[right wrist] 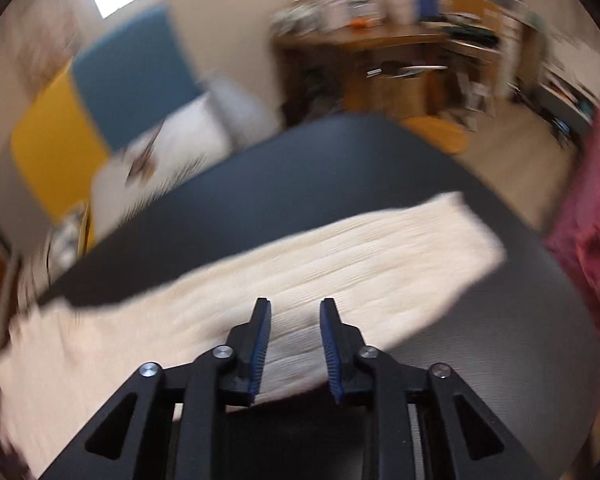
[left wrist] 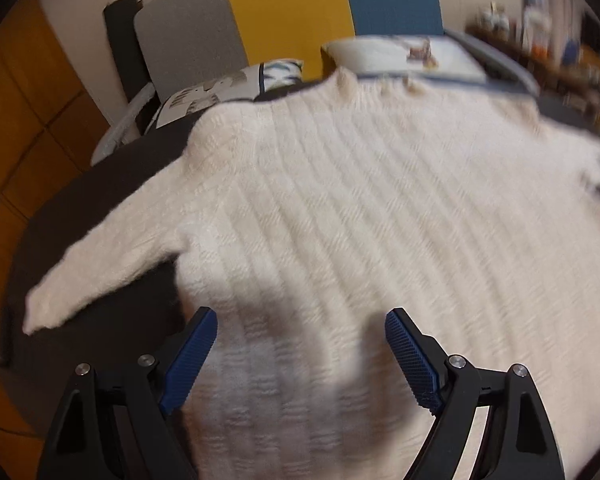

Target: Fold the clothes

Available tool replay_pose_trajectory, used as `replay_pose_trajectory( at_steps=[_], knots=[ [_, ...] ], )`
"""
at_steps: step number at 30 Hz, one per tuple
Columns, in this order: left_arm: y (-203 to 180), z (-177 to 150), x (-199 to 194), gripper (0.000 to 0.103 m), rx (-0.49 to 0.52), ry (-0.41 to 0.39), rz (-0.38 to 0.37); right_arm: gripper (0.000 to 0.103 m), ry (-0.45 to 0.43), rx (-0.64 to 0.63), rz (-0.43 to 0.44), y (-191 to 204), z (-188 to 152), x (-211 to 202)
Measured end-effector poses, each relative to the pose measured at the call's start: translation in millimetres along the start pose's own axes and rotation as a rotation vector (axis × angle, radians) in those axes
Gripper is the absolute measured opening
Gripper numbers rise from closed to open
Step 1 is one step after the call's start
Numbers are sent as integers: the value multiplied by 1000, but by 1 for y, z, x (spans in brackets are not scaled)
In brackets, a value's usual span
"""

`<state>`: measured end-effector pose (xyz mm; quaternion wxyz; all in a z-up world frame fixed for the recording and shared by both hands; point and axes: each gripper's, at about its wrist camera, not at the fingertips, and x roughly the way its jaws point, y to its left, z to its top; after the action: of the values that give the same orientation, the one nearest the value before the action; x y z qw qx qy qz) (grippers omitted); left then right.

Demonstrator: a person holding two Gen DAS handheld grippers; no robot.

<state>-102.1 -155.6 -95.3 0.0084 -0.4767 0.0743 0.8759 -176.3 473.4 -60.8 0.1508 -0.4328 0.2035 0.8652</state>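
A cream ribbed knit sweater [left wrist: 360, 208] lies spread flat on a dark table [left wrist: 112, 208], its left sleeve [left wrist: 100, 264] stretched out toward the table's left edge. My left gripper [left wrist: 300, 320] hovers over the sweater's lower left body, wide open and empty. In the right wrist view the sweater's right sleeve [right wrist: 340, 256] lies across the dark table [right wrist: 320, 168]. My right gripper [right wrist: 295, 308] is above the sleeve's near edge, jaws partly open with nothing between them. Both views are motion-blurred.
A headboard with grey, yellow and blue panels [left wrist: 284, 12] and pillows [left wrist: 400, 56] stand behind the table. A cluttered wooden desk [right wrist: 400, 48] is at the back right. Pink fabric [right wrist: 596, 208] hangs at the right edge. The orange floor [left wrist: 24, 112] lies left.
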Motion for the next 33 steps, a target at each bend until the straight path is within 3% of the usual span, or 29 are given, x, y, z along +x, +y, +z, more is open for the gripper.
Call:
replay_pose_trajectory(
  at_steps=[3,9,12,16,22,24,26,33],
  knots=[
    [-7,13,1,90,-22,-33,1,28,31,87,-33,-39,7,-1],
    [-29,20,13,91,-46,-9,-12,29,93,307,-38,-99,13,20],
    [-35,16,28,91,-55,18,-8,30,98,354,-29,-107,18,32],
    [-36,8,28,92,-67,-3,-9,32,57,426,-23,-112,24,40],
    [-30,1,30,97,-93,-6,-36,34,33,372,-90,-99,28,42],
    [-29,1,30,98,-94,-5,-35,17,33,345,-103,-94,31,45],
    [-29,1,30,98,-93,-5,-35,6,36,334,-92,-90,30,47],
    [-23,7,26,98,-123,-4,-88,5,-42,278,-19,-53,34,7]
  ],
)
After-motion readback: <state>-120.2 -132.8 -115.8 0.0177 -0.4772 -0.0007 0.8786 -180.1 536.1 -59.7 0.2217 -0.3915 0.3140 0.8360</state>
